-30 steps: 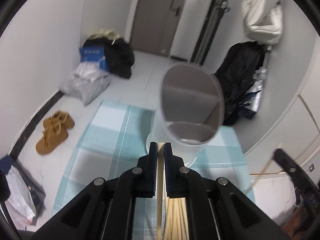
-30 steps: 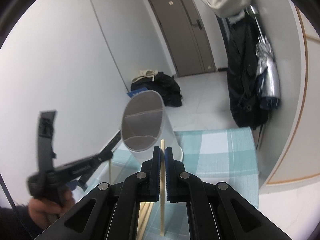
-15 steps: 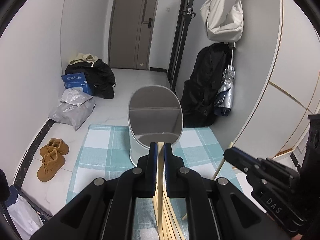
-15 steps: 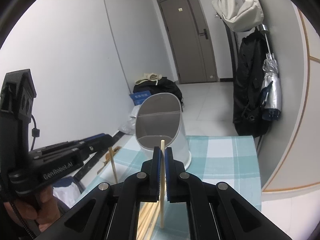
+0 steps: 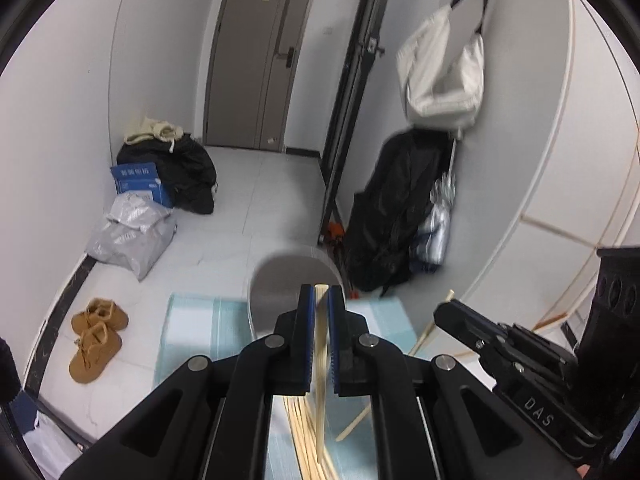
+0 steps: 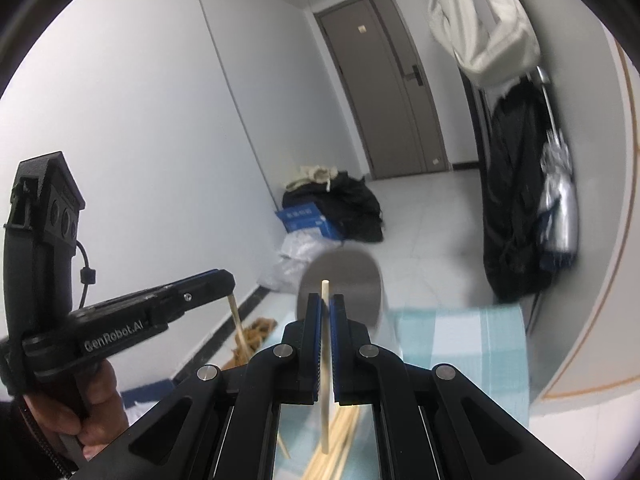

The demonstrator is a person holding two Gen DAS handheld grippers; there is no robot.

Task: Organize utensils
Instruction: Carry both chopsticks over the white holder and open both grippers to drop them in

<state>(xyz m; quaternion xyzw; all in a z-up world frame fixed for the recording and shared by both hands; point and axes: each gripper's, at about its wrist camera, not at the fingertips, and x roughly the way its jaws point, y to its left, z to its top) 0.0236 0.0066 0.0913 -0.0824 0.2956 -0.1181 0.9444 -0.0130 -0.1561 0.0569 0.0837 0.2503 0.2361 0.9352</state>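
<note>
Wooden chopstick (image 5: 320,344) clamped in left gripper (image 5: 319,312), another (image 6: 325,360) in right gripper (image 6: 325,320), both lifted since earlier, bottom-centre grey oval holder (image 6: 340,284) next.

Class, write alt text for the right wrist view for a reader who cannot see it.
The right gripper pinches one upright chopstick above a checked cloth, with a white holder just beyond. At left, the left gripper holds another chopstick.
</note>
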